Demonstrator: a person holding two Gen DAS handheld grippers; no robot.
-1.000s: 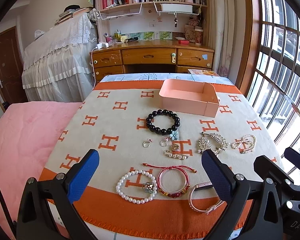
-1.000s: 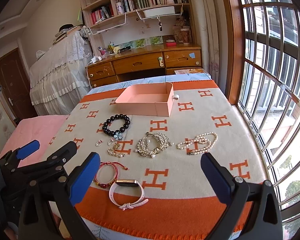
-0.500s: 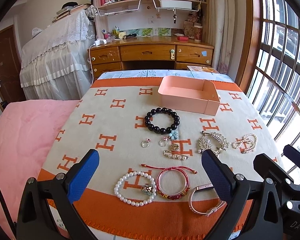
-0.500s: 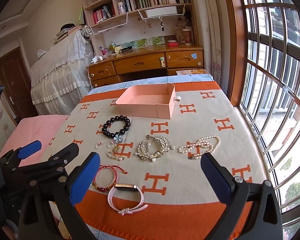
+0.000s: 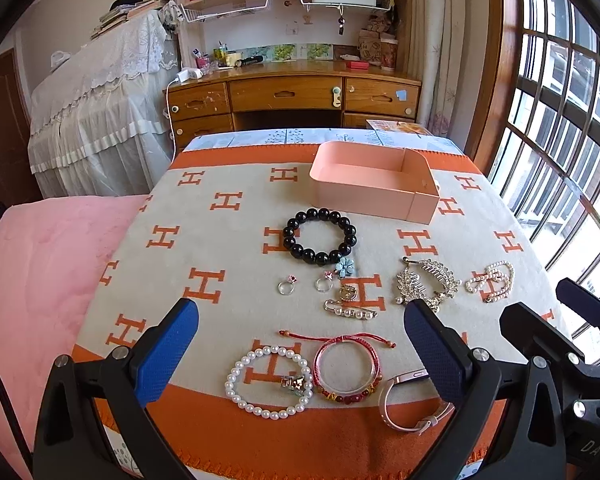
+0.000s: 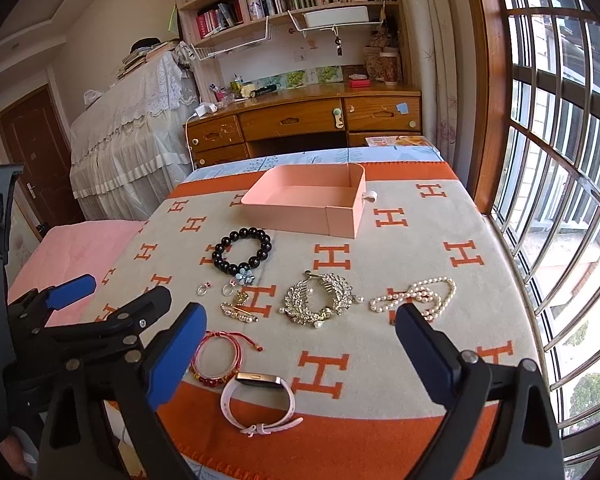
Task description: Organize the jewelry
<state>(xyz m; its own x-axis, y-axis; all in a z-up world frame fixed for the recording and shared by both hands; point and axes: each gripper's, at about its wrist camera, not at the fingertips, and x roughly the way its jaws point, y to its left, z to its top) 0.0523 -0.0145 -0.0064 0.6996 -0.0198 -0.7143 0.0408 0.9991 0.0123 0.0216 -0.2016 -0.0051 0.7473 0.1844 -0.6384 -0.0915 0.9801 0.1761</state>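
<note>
Orange-and-cream blanket (image 5: 220,248) covered the bed, jewelry spread across it before an empty pink tray (image 5: 374,194). Left tool (image 5: 300,354) hung spread wide above the white pearl bracelet (image 5: 270,382); right tool (image 6: 300,350) gaped over the pink watch (image 6: 260,398). Small rings (image 5: 286,286) could probably slip from the pads, and the pearl necklace (image 6: 416,298), loosely looped, might snag.

Box (image 5: 374,190) sitting behind bead bracelet (image 5: 321,241); rings (image 5: 287,286) lying before that; pearl bracelet (image 5: 271,382) lying nearest, watch (image 5: 410,400) to its right.
</note>
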